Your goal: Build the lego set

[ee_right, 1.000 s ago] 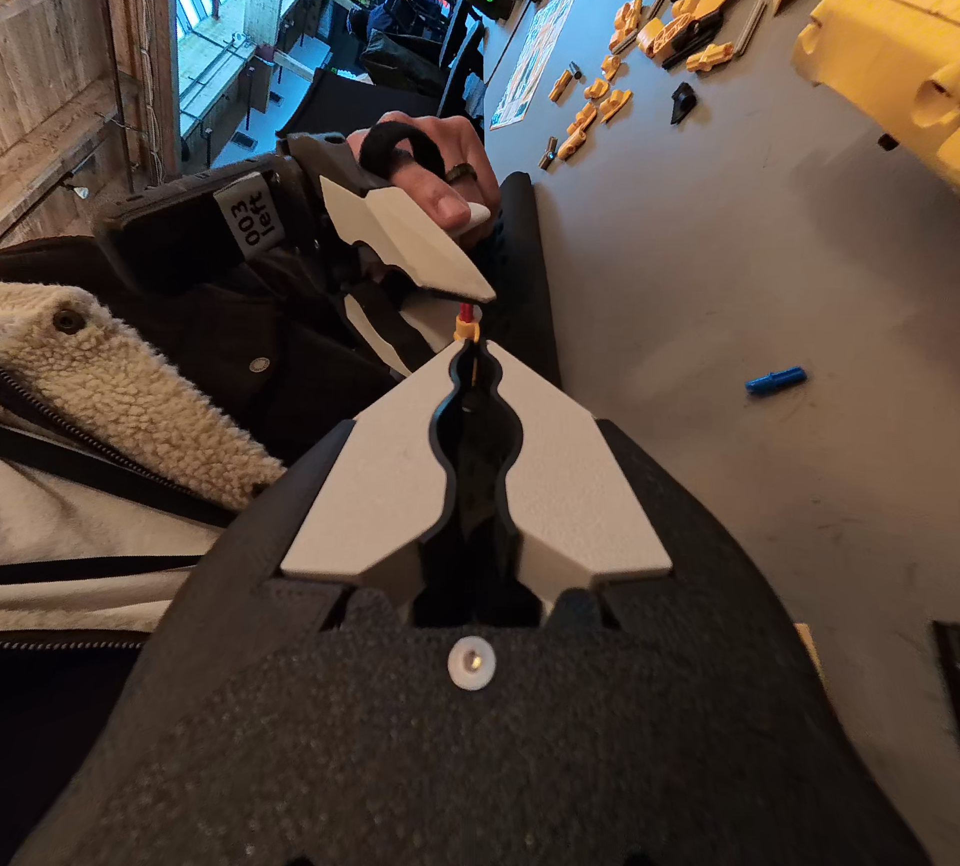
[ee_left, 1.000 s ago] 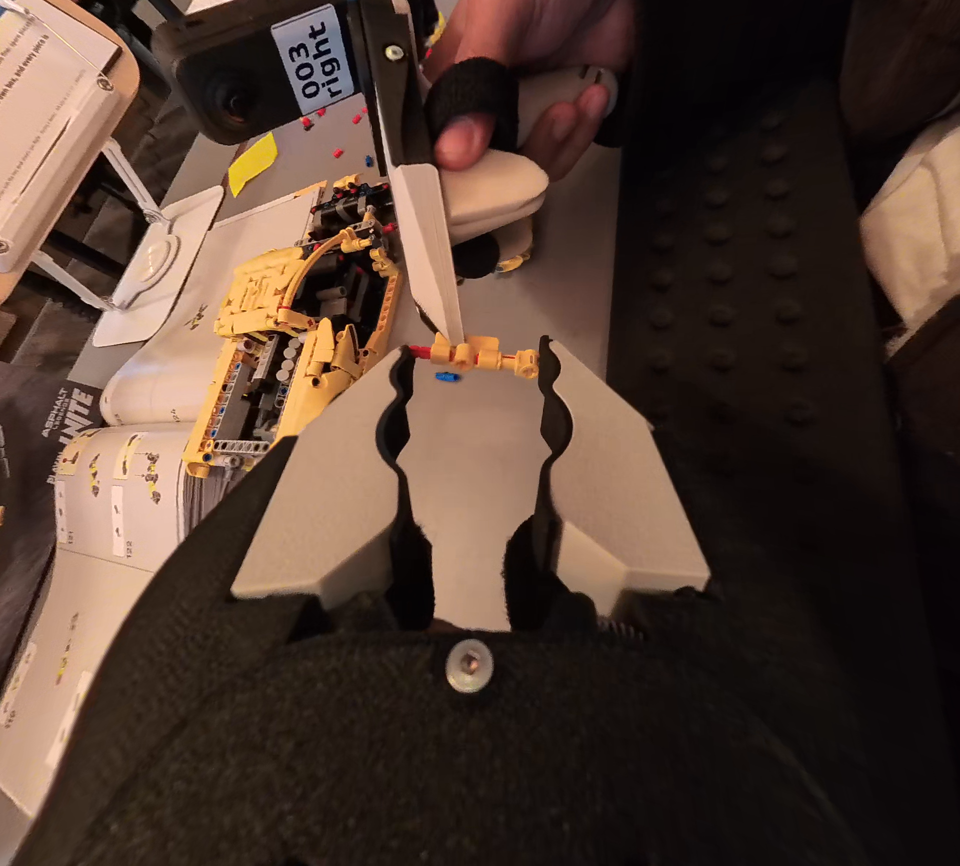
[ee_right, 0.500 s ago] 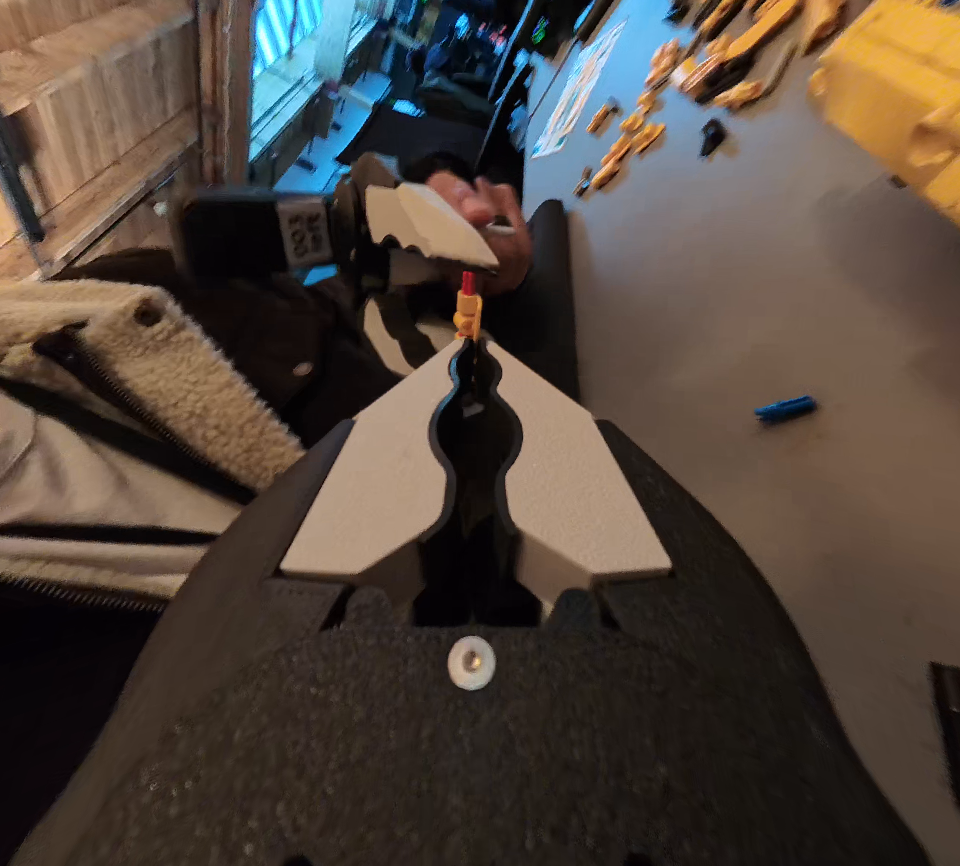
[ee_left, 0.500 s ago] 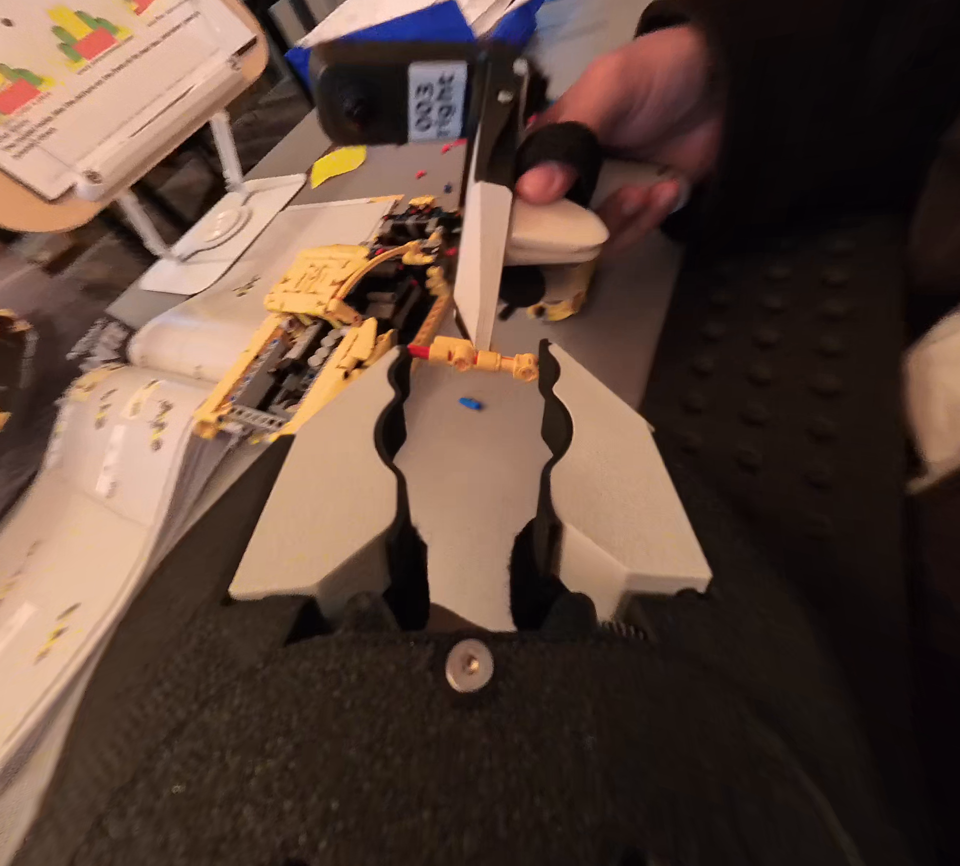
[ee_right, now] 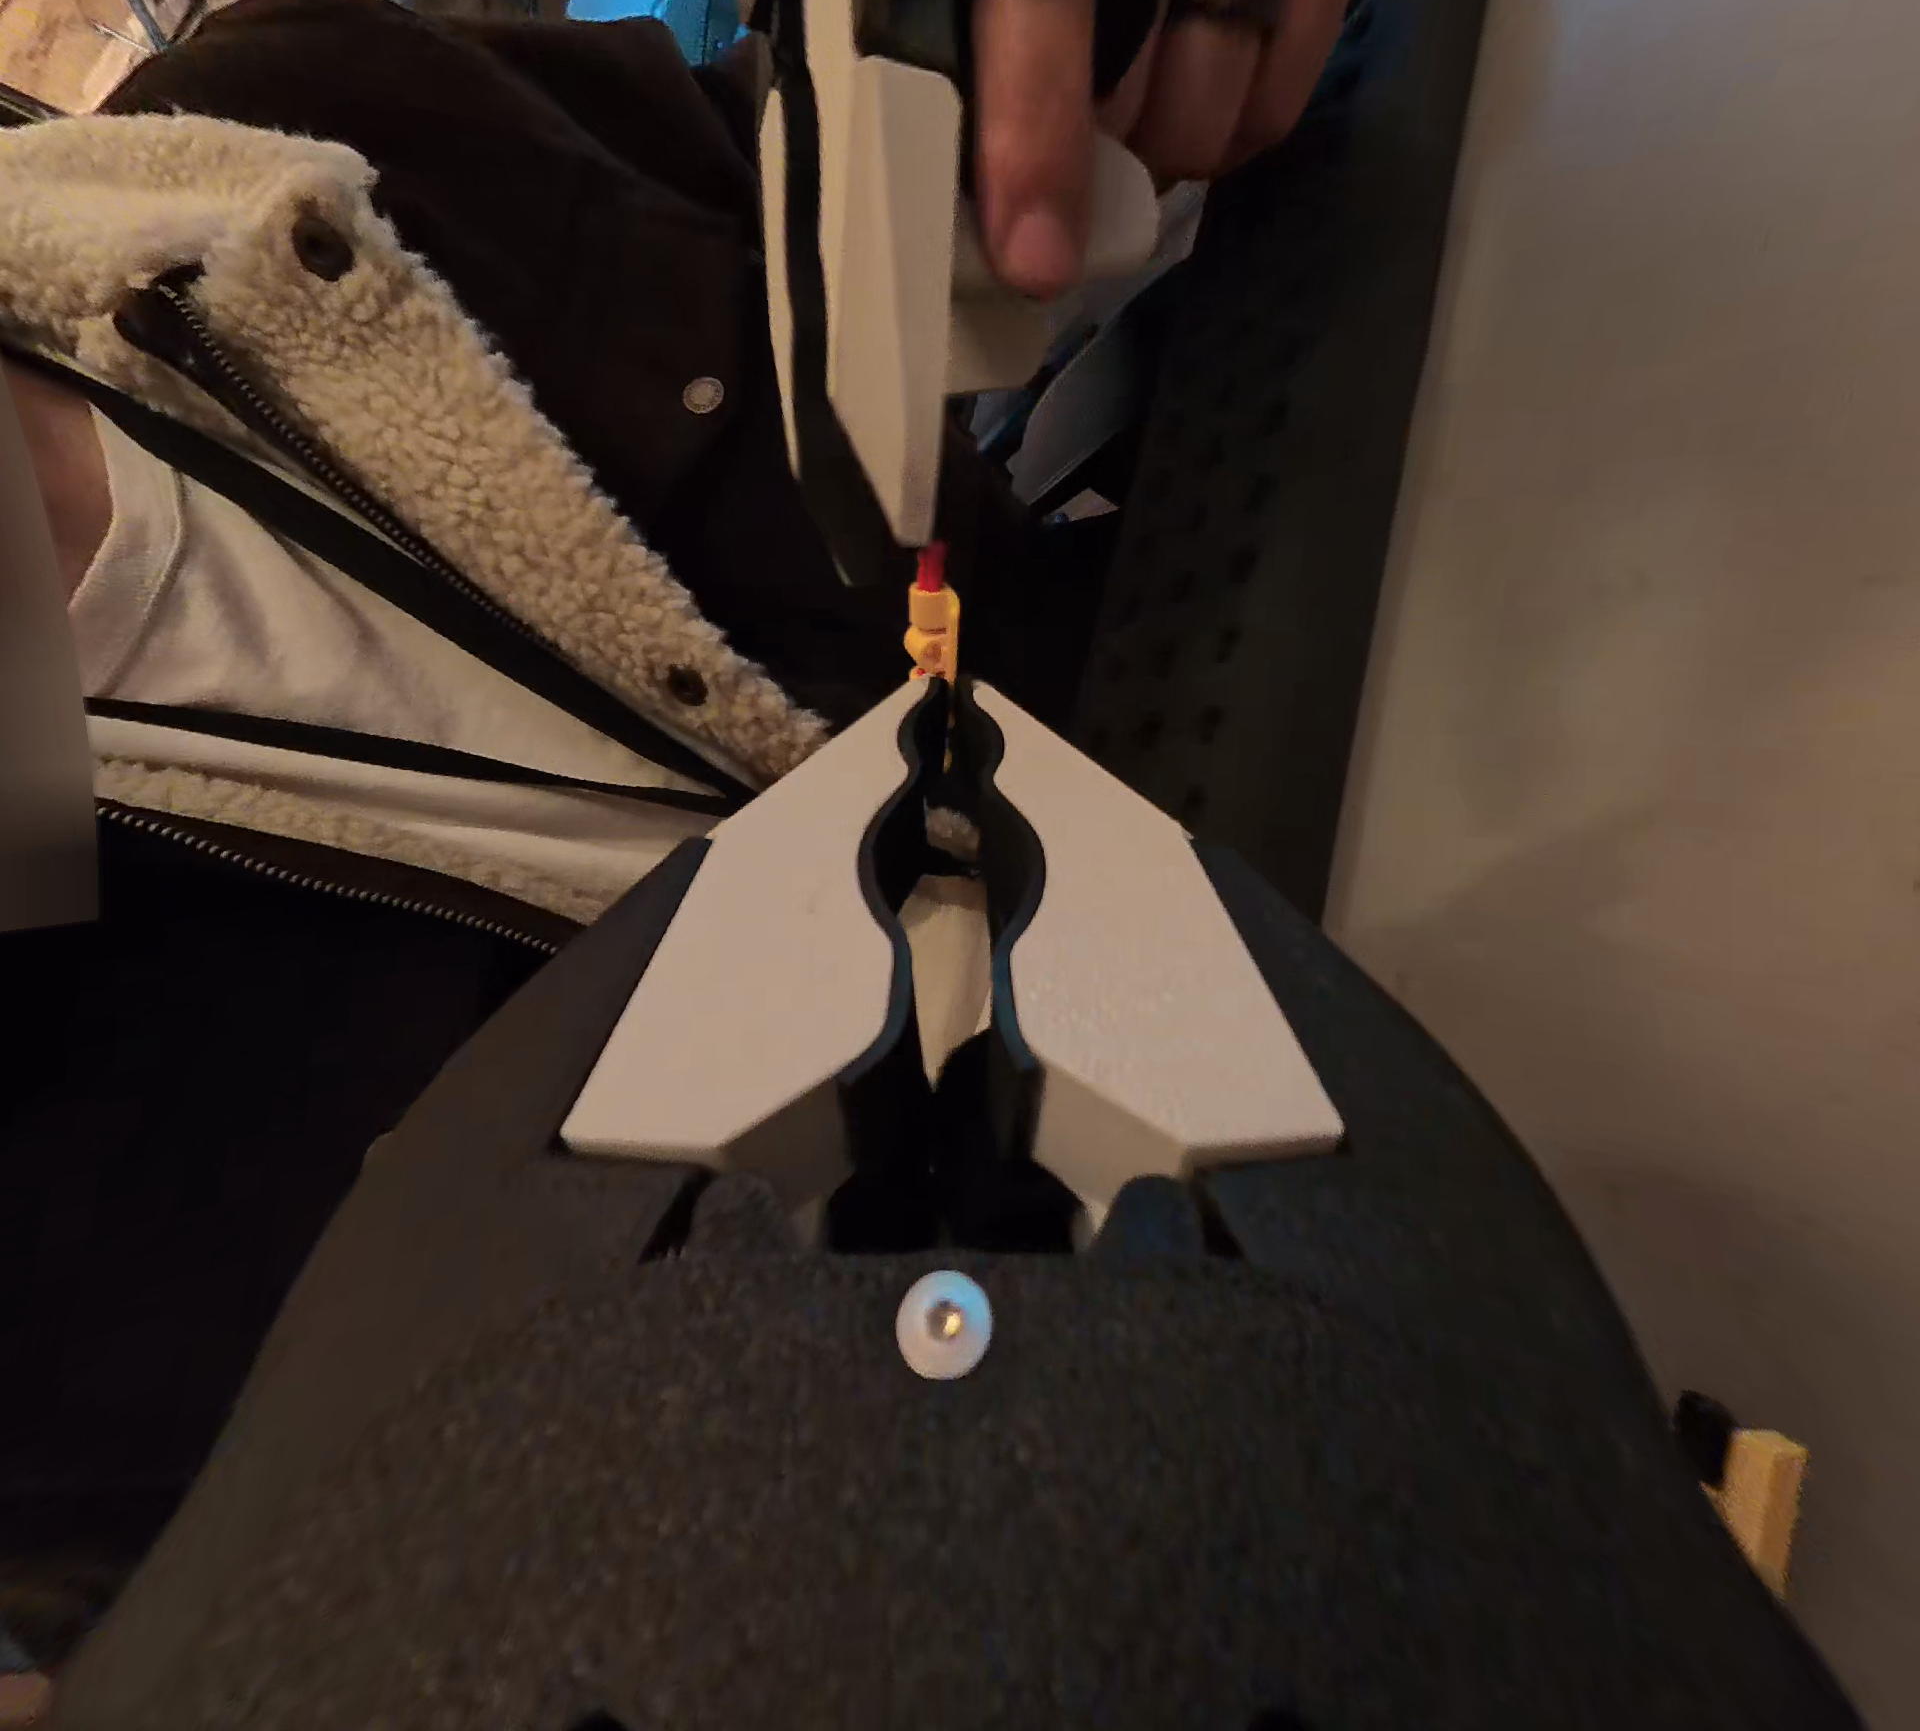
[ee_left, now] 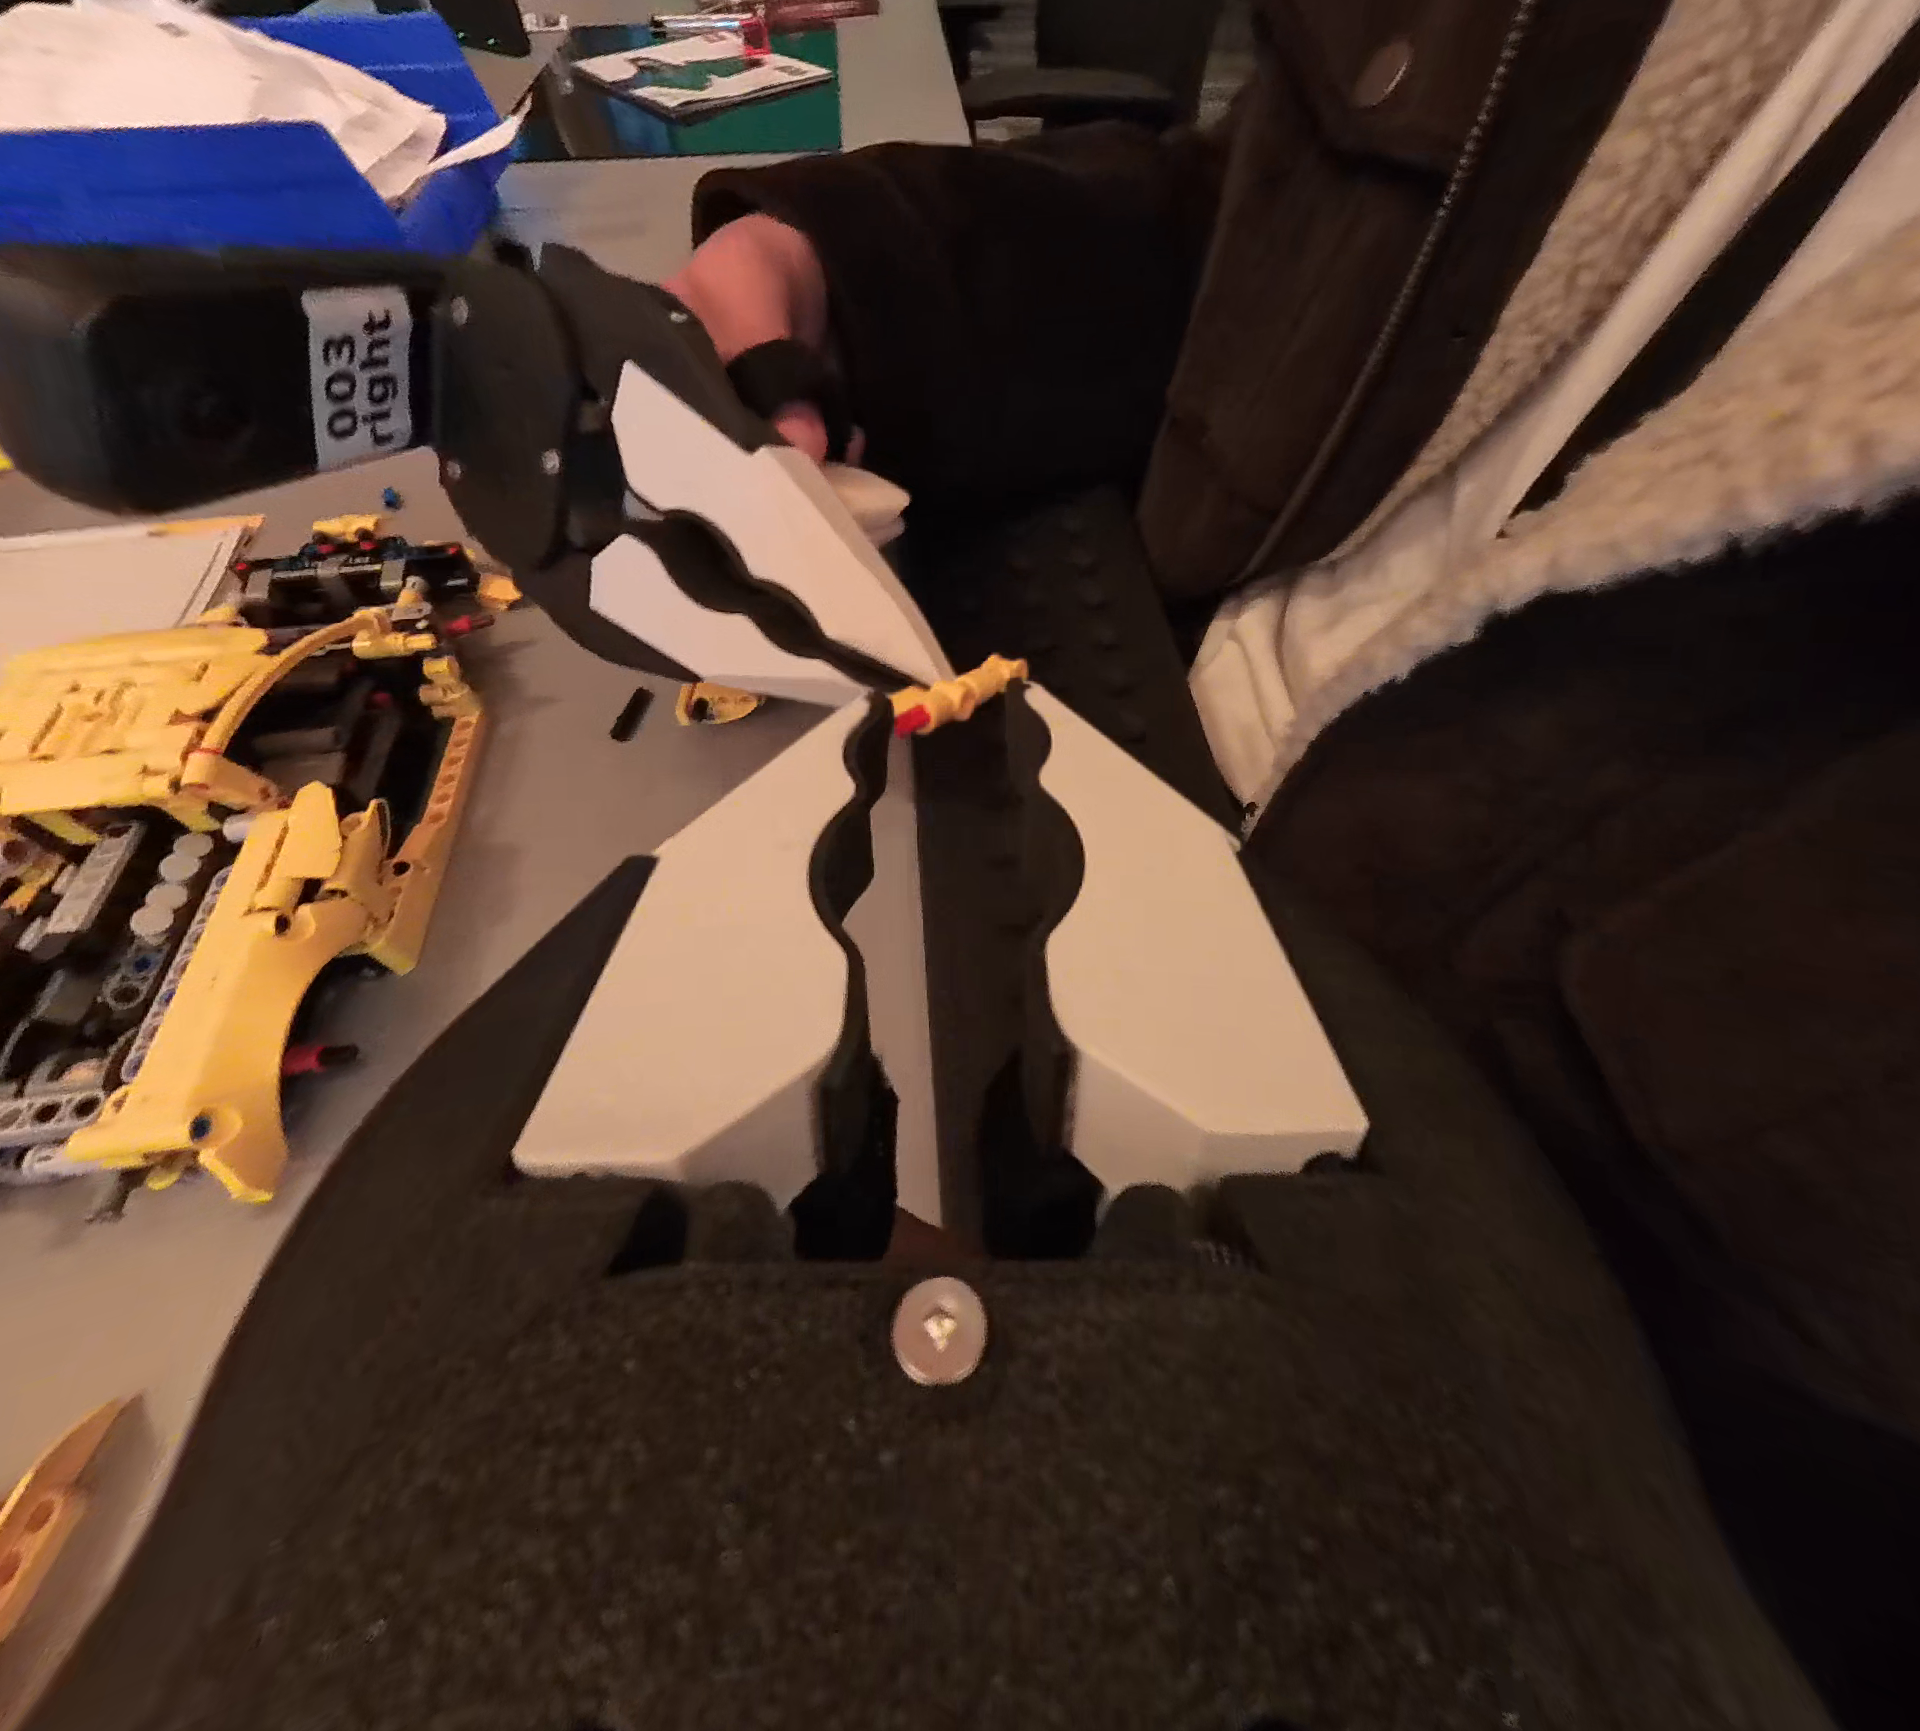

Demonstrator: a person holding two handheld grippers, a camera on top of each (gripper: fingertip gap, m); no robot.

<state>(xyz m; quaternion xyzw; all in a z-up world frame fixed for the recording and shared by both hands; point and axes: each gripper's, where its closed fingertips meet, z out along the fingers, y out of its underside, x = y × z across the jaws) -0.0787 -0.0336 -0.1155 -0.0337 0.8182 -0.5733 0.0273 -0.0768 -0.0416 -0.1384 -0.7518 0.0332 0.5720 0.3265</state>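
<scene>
Above the table edge (ee_left: 582, 808), the right gripper (ee_right: 940, 694) pinches a small yellow rod piece (ee_left: 961, 692) level, while the left gripper (ee_left: 940, 710) closes around its red-tipped end, likely steadying it for pressing parts together, away from the yellow model (ee_left: 239, 850).

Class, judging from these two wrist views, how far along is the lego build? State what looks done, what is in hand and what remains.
Done: a large yellow model lies partly assembled on the table, its inner frame exposed. In hand: a small yellow and red axle piece is held between the left gripper and the right gripper, off the table. Left: that piece isn't on the model, and loose parts lie beside it.
</scene>
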